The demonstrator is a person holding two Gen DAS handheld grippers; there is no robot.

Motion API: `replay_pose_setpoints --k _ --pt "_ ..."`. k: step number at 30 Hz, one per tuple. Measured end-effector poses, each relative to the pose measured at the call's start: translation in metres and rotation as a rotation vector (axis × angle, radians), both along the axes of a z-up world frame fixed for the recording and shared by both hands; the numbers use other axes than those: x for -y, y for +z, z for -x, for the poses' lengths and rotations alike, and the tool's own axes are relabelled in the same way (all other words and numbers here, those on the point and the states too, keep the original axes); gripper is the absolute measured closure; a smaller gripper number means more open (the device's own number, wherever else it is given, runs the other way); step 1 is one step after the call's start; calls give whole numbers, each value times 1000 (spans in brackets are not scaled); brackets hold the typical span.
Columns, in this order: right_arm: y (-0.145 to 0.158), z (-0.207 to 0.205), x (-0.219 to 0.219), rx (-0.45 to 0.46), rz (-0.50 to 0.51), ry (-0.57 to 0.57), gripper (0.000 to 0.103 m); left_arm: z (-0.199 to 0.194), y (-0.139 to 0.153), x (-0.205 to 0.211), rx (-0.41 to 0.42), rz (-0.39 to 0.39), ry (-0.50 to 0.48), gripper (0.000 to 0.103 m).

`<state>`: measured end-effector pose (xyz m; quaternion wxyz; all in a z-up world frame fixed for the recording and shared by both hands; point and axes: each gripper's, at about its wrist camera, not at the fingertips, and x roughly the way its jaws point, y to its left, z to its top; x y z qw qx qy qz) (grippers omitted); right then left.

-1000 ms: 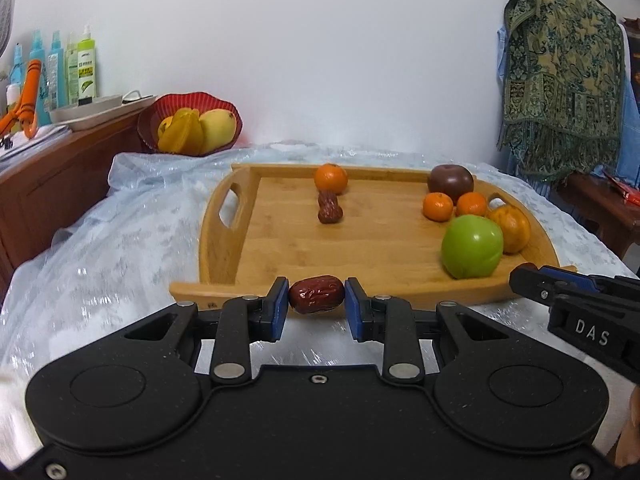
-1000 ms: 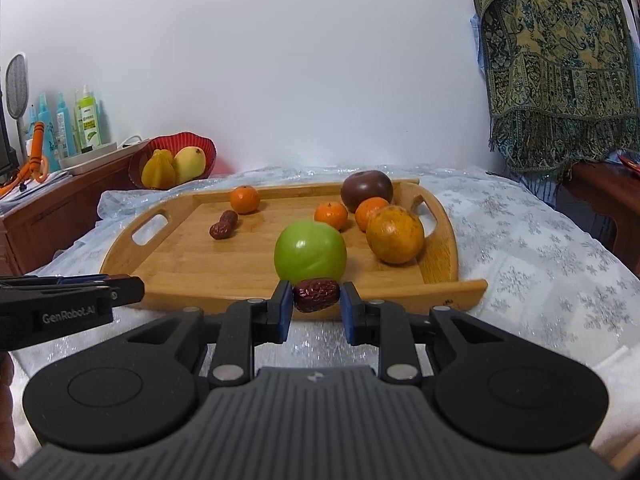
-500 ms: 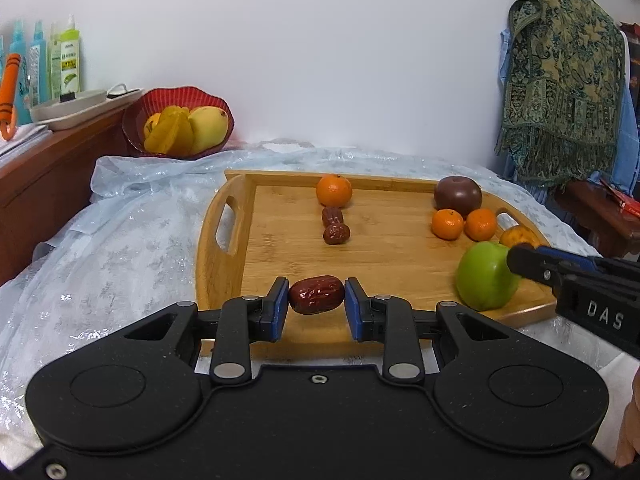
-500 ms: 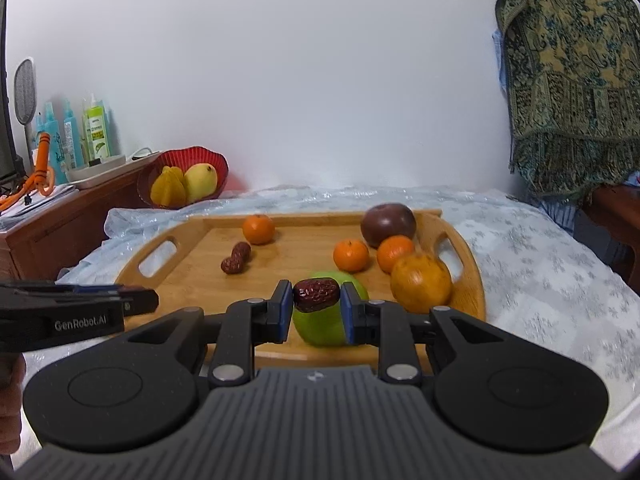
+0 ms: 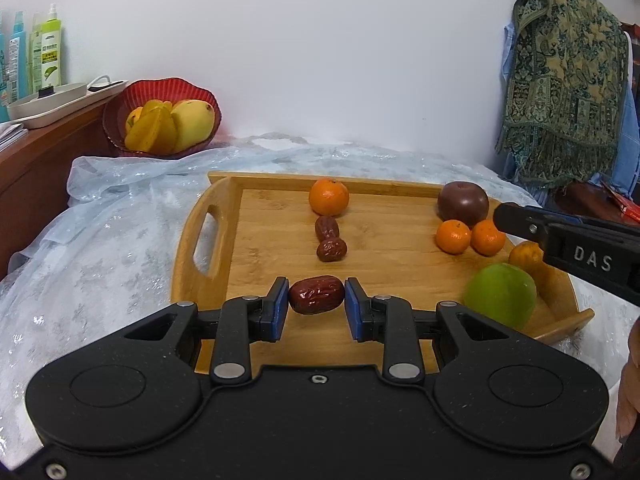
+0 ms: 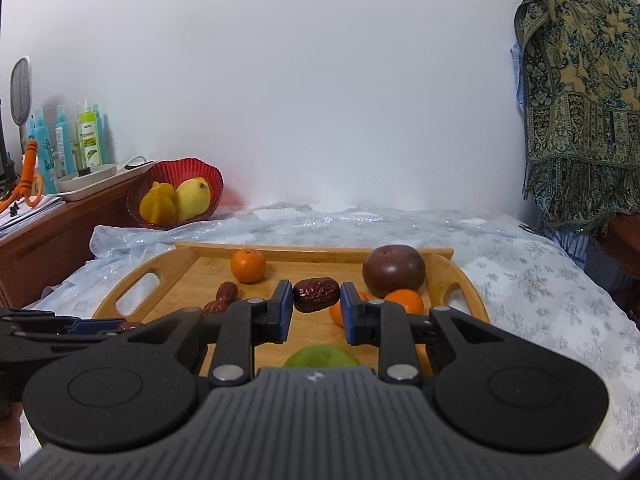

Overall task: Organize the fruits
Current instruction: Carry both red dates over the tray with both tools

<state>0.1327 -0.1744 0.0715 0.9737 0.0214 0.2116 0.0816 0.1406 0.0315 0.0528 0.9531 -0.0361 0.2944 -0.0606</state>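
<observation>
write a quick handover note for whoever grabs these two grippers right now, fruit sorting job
Left gripper: shut on a red date, held above the near part of the wooden tray.
Right gripper: shut on a second date, held over the tray.
Done: two dates lie in a line in front of the lone tangerine. Dark plum, two small tangerines, an orange and green apple sit grouped at the right.
Left: probably set both held dates beside the two on the tray.
</observation>
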Motion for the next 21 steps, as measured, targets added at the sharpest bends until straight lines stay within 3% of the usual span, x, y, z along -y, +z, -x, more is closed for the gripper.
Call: replay_pose_setpoints --k 21 --pt "-13 -47 -3 -92 -28 14 73 -31 -11 10 -19 -10 -10 75"
